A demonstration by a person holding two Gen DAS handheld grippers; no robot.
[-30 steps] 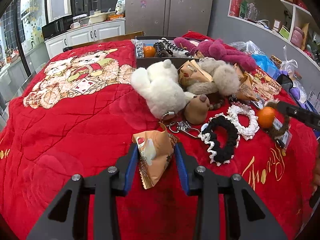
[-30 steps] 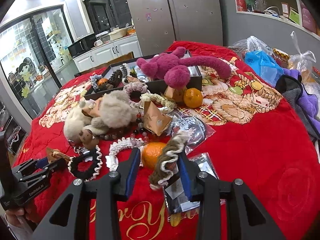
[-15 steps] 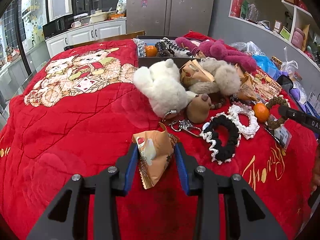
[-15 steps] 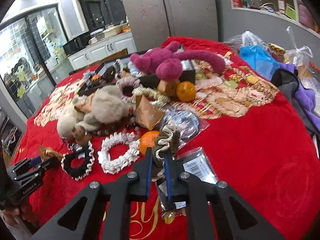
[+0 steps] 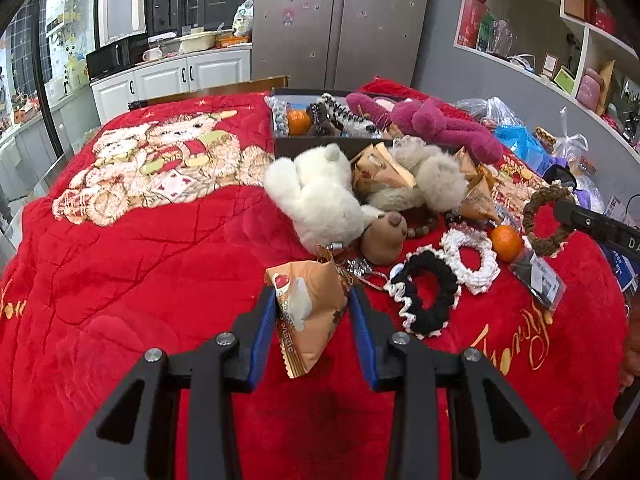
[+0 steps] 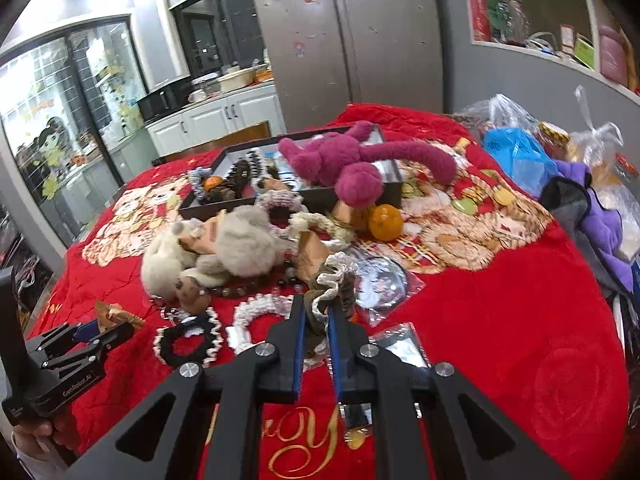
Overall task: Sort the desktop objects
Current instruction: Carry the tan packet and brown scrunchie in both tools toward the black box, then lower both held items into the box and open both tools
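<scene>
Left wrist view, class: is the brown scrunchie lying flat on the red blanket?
No. The brown scrunchie hangs clear of the red blanket, pinched by the right gripper that reaches in from the right edge.

I see a red blanket (image 5: 140, 272) with a teddy-bear print and gold script, an orange-tan snack packet (image 5: 308, 304), a black scrunchie (image 5: 426, 300) with white trim, a white scrunchie (image 5: 472, 258), a brown scrunchie (image 6: 332, 292) edged cream, a magenta plush (image 6: 352, 164), and blue fingers (image 5: 264, 332).

Steel fridge (image 5: 340, 20), white kitchen cabinets (image 5: 176, 76), grey wall shelves (image 5: 560, 32), glass doors (image 6: 60, 120)
</scene>
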